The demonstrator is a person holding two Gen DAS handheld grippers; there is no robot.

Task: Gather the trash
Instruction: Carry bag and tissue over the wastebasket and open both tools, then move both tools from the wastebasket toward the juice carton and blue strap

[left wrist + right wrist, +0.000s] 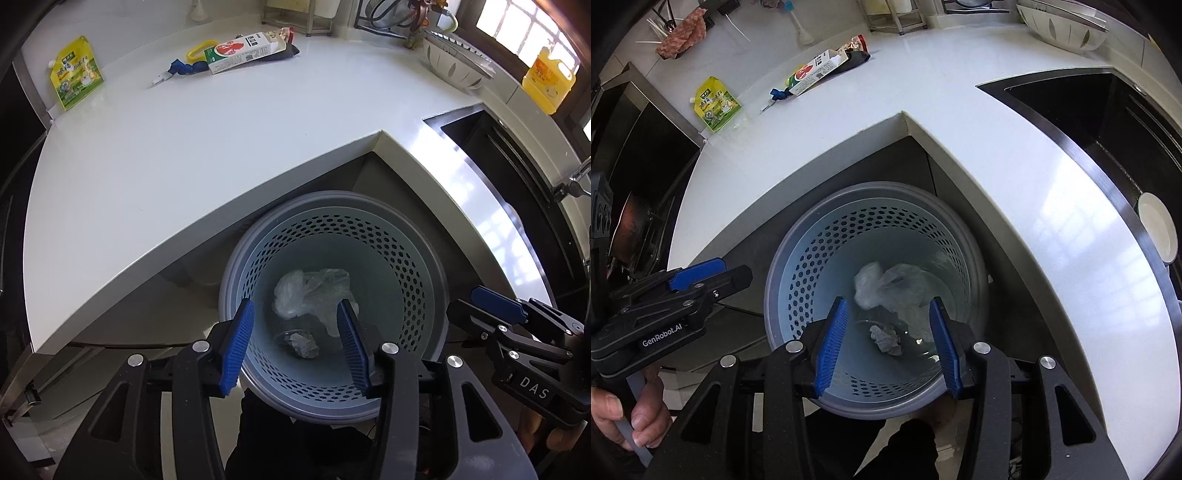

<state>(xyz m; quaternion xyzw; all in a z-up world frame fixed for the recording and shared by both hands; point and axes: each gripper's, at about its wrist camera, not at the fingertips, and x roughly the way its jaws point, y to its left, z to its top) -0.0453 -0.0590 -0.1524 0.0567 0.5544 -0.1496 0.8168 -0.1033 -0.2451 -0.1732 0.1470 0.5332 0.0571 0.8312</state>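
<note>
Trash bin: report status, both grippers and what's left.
Left gripper and right gripper open, empty, above bin. Plastic film and paper wad inside. Carton, yellow pouch left on counter.

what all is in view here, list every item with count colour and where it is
bin: 1, grey perforated, floor under counter corner
plastic wrap: 1, clear, inside bin
paper wad: 1, grey, bin bottom
counter: 1, white
pouch: 1, yellow-green, far left counter
carton: 1, white-red, back of counter
oil jug: 1, yellow, by window
sink: 1, dark, right
left gripper: open, above bin
right gripper: open, above bin
hand: 1, on left gripper's handle
</note>
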